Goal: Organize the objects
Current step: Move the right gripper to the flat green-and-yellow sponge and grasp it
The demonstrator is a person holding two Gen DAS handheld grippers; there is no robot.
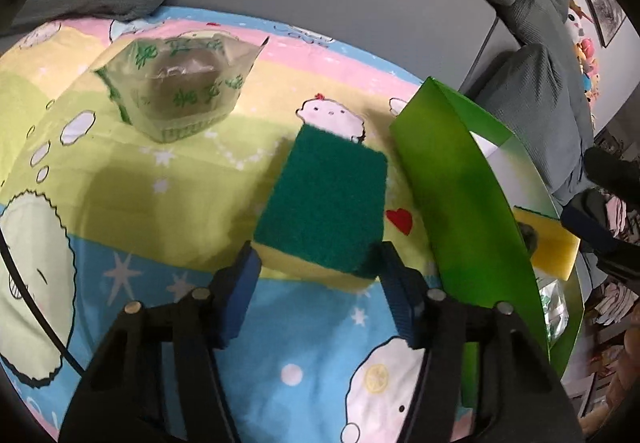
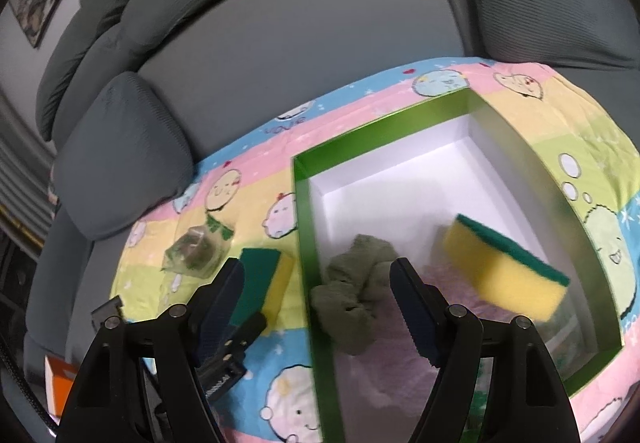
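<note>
**Green box partly filled, one sponge and a bag outside it**

On the cartoon-print cloth (image 1: 168,171), at about 10 o'clock in the left wrist view, lies a clear plastic bag (image 1: 180,87) with green lettering and something dark inside. At the centre, a green-topped yellow sponge (image 1: 324,203) rests flat on the cloth. The left gripper (image 1: 316,263) is spread wide, its blue pads flanking the sponge's near end; whether they touch it cannot be told.

At 3 o'clock stands the green box (image 1: 460,211), its outer wall beside the sponge.

In the right wrist view the box's white interior is open to sight. Inside, at 6 o'clock, lies a crumpled olive cloth (image 2: 352,295); at 4 o'clock a second yellow sponge (image 2: 508,271) sits tilted, blurred, near the right wall. The floor beneath looks pale pink, unclear. The right gripper (image 2: 316,283) is spread open and empty, straddling the box's left wall.
</note>
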